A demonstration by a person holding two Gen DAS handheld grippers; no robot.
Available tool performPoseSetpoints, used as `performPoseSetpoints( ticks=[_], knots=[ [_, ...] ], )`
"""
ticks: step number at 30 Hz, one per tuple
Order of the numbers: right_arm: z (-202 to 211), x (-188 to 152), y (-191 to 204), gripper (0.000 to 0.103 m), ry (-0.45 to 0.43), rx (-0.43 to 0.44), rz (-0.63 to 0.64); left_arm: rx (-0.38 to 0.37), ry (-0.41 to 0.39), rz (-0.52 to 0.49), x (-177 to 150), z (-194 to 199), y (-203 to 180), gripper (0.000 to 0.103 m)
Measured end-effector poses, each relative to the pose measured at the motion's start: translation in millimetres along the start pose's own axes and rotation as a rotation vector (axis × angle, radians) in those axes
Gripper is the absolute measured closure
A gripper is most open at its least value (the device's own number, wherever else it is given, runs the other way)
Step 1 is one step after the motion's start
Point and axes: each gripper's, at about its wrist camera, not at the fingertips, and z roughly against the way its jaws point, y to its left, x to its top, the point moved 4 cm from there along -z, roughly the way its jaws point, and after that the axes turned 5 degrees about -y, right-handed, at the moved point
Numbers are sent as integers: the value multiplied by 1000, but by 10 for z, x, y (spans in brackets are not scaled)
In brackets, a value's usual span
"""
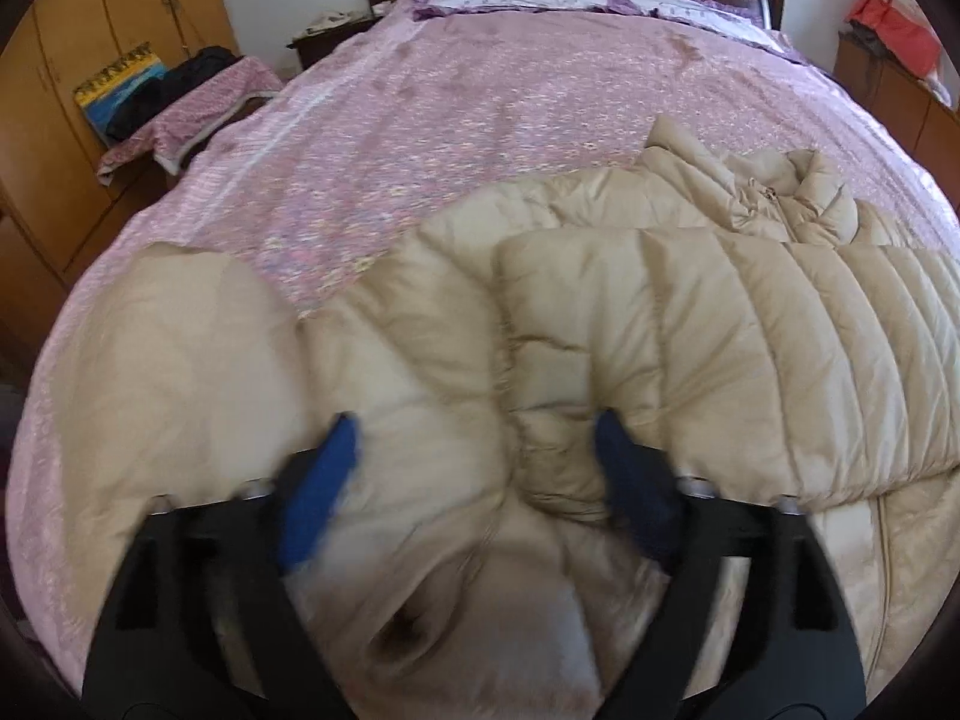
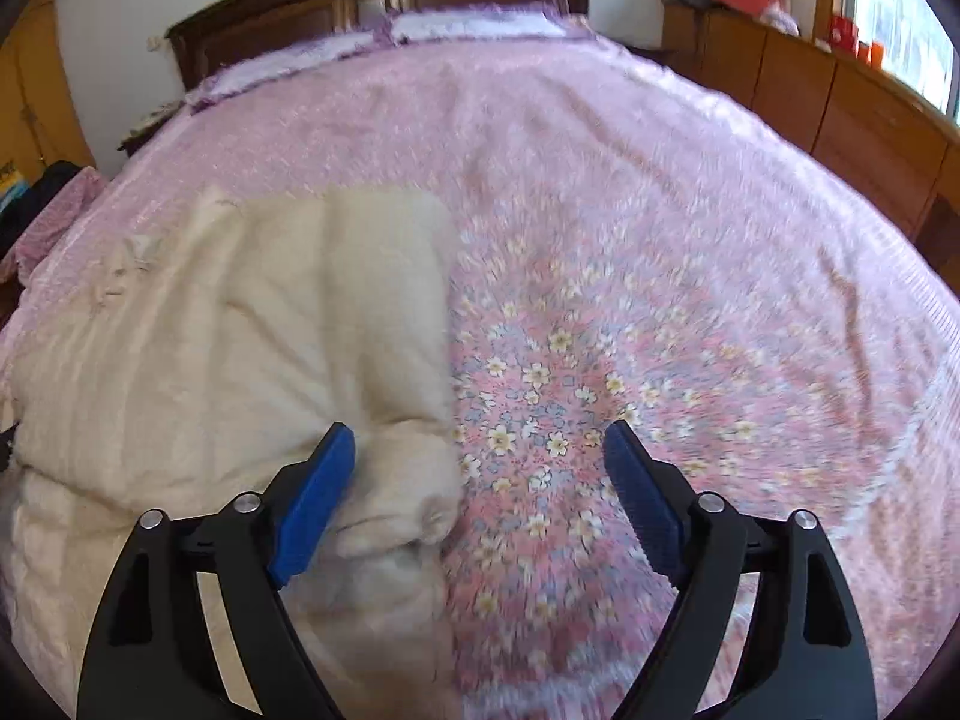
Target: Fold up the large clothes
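While the beige down jacket [image 1: 690, 324] lies across the near part of the pink floral bedspread [image 1: 420, 138], its long axis runs from the bunched near end under me toward the collar [image 1: 786, 192] at the far right. I hold my left gripper [image 1: 480, 480] right over that near end, fingers spread wide with puffy fabric bulging up between them but not pinched. My right gripper [image 2: 480, 492] is also spread and empty, straddling the jacket's right edge, one blue pad [image 2: 318, 492] touching fabric, the other over bare bedspread. I judge my left is the nearer one to grasp first.
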Motion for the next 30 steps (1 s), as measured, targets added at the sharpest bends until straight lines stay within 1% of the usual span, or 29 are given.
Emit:
performPoseSetpoints(
  ticks=[3, 5, 7, 11, 17, 18, 19, 24, 30],
  knots=[
    [243, -1, 23, 18, -30, 28, -7, -31, -15, 6, -71, 190, 27, 18],
    [414, -31, 58, 17, -40, 68, -26, -54, -25, 25, -130, 343, 50, 16],
    [545, -90, 99, 16, -38, 111, -44, -76, -32, 34, -198, 507, 72, 16],
    [681, -227, 217, 16, -13, 168, -72, -84, -46, 33, -308, 748, 134, 16],
    [879, -425, 408, 15, -3, 201, -71, -99, -54, 61, -474, 1016, 265, 16],
    [903, -452, 432, 12, 1, 204, -69, -102, -50, 68, -518, 1043, 295, 16],
    [913, -469, 447, 9, 1, 206, -67, -103, -47, 73, -540, 1053, 308, 16],
    [1012, -571, 578, 9, 2, 221, -39, -101, -30, 106, -711, 1106, 441, 16],
    [1026, -676, 678, 9, 10, 215, -20, -98, -35, 139, -787, 1168, 626, 16]
  ],
)
